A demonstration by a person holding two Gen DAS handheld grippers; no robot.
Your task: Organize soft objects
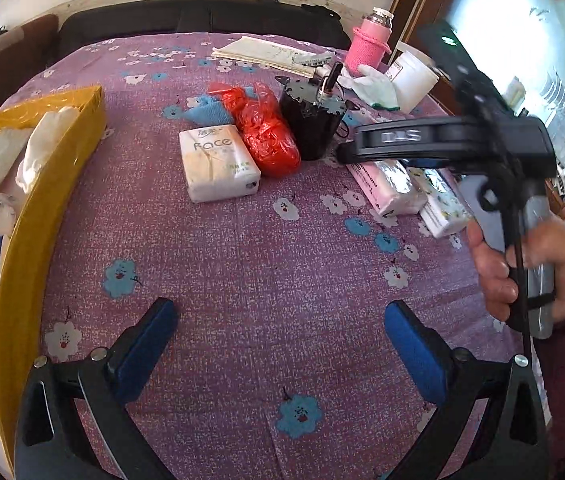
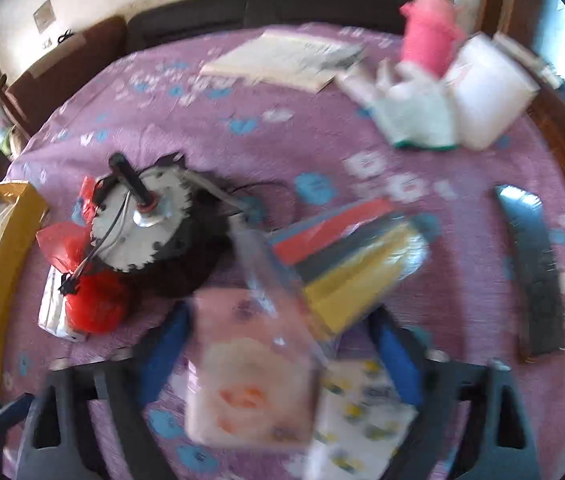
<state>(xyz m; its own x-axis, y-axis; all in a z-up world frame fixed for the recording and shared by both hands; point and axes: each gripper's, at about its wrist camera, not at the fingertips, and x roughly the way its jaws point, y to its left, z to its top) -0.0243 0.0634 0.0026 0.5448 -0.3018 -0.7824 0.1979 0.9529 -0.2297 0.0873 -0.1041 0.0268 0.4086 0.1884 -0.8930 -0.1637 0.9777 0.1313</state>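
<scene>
My left gripper [image 1: 280,334] is open and empty over the purple flowered cloth [image 1: 242,264]. A white "Face" tissue pack [image 1: 218,162] lies ahead of it beside a red plastic bag [image 1: 268,130]. A yellow box [image 1: 48,208] at the left holds several tissue packs. My right gripper [image 2: 280,350] is open above a pink tissue pack [image 2: 248,372] and a white patterned pack [image 2: 362,408]; the view is blurred. In the left wrist view the right gripper's body [image 1: 454,144] hovers over those packs [image 1: 392,188].
A black round motor [image 1: 312,120] stands behind the red bag. A pink bottle [image 1: 368,42], white glove [image 1: 376,86], white jar [image 1: 414,76] and papers [image 1: 270,54] lie at the far side. A coloured packet [image 2: 354,256] and a dark remote [image 2: 534,272] lie near the right gripper.
</scene>
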